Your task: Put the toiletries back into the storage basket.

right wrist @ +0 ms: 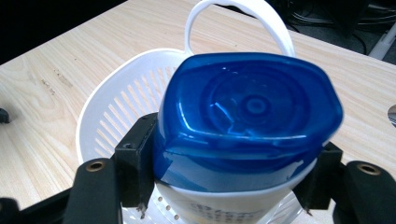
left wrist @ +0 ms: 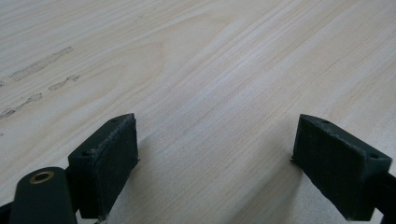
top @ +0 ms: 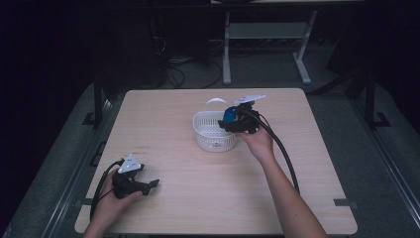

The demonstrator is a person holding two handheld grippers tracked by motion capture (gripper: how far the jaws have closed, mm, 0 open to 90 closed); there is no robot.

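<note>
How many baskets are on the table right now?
1. The white slotted basket sits toward the far middle of the table. The right gripper holds a blue-capped bottle over it. The left gripper rests near the front left, jaws apart.

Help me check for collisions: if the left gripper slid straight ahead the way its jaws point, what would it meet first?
Probably nothing: the left gripper, jaws open, faces bare table; the white basket seems off that line.
</note>
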